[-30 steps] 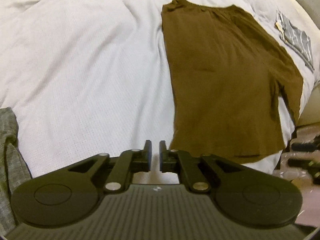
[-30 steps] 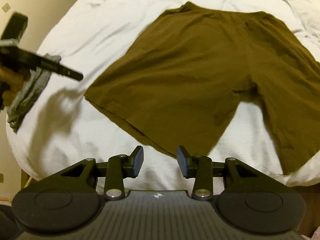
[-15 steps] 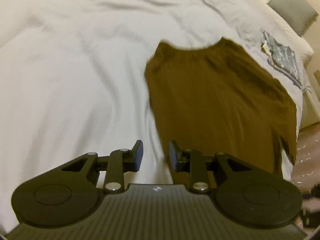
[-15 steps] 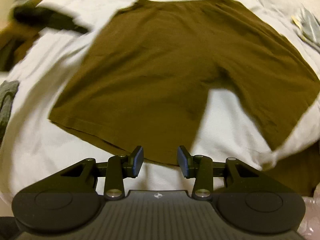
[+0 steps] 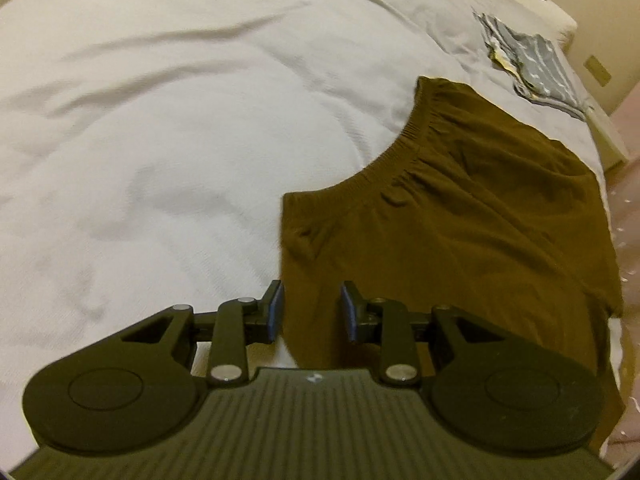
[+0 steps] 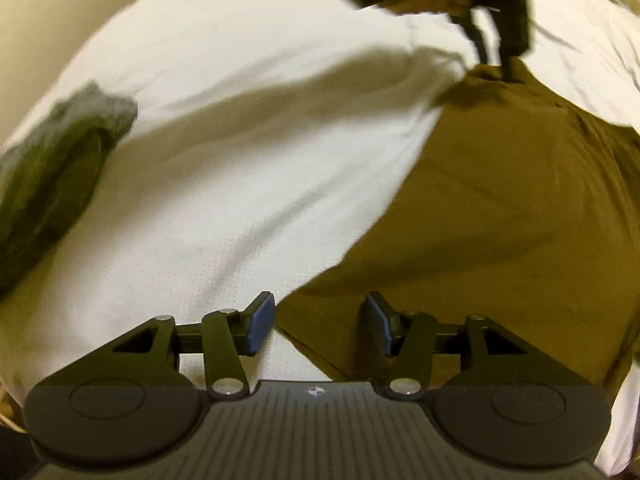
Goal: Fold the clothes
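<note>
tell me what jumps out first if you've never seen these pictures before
The dark olive-brown fabric shorts stand out most, spread flat on the white quilted bed cover, elastic waistband toward the bed's middle. Both grippers are open at the shorts' edge: the left gripper near a waistband corner, the right gripper at a leg hem. A crumpled grey garment lies at the bed's left edge in the right wrist view.

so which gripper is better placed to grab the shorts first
Left. The left gripper is open over the side edge of the brown shorts, near the waistband corner. The right gripper is open at the leg hem.
</note>
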Tool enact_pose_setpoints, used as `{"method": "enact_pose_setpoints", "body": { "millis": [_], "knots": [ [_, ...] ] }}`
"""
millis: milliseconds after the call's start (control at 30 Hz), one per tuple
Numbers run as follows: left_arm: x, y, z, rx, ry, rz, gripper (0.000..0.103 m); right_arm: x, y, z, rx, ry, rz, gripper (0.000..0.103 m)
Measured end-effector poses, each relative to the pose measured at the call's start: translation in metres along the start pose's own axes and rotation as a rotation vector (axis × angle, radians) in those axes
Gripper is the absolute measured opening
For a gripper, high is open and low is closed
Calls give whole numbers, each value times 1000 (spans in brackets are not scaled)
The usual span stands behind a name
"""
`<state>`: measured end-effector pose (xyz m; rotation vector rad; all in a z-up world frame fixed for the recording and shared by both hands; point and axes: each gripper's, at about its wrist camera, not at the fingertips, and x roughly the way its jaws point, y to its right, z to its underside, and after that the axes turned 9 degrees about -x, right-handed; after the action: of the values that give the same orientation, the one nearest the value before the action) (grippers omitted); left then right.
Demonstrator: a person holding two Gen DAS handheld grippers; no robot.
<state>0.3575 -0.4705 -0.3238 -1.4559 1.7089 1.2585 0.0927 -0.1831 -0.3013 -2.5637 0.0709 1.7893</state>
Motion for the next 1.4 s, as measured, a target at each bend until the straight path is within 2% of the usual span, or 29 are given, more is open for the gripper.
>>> {"method": "enact_pose_setpoints", "body": {
  "millis": [33, 67, 100, 133, 300, 367, 433, 567, 700, 733, 833, 1033, 1200, 1400],
  "knots": [
    [4, 0, -2, 14, -7, 0, 25, 5, -2, -1, -11, -18, 13, 51],
    [7, -1, -3, 17, -7, -11, 16, 8, -2, -1, -16, -30, 24, 44],
    [9, -3, -5, 19, -5, -24, 0, 10, -2, -1, -18, -32, 27, 36],
    [11, -4, -7, 21, -4, -37, 0, 9, -1, -1, -18, -28, 16, 13],
    [11, -31, -16, -87, 32, -64, 0, 17, 1, -12, -28, -32, -46, 14],
    [10, -38, -16, -107, 29, -85, 0, 20, 4, -16, -24, -50, -78, 24],
    [4, -44, -15, -136, 35, -86, 0, 15, 10, -15, 1, -47, -112, 30],
    [-25, -39, -7, -135, 73, -72, 0, -6, 22, -6, 43, -21, -131, 30],
    [-54, -15, 15, -121, 107, -59, 3, -35, 45, 10, 115, 13, -89, 30],
    [-61, -5, 23, -112, 114, -60, 7, -45, 55, 16, 150, 22, -71, 30],
    [-75, 30, 57, -88, 106, -52, 8, -68, 89, 36, 251, 36, -6, 30],
    [-77, 110, 124, -106, 16, 17, 12, -92, 180, 98, 401, -5, 127, 30],
    [-60, 174, 141, -131, -13, 19, 14, -99, 276, 146, 479, 16, 196, 33],
    [-30, 252, 116, -104, 54, -53, 16, -84, 399, 172, 489, 110, 203, 33]
  ]
}}
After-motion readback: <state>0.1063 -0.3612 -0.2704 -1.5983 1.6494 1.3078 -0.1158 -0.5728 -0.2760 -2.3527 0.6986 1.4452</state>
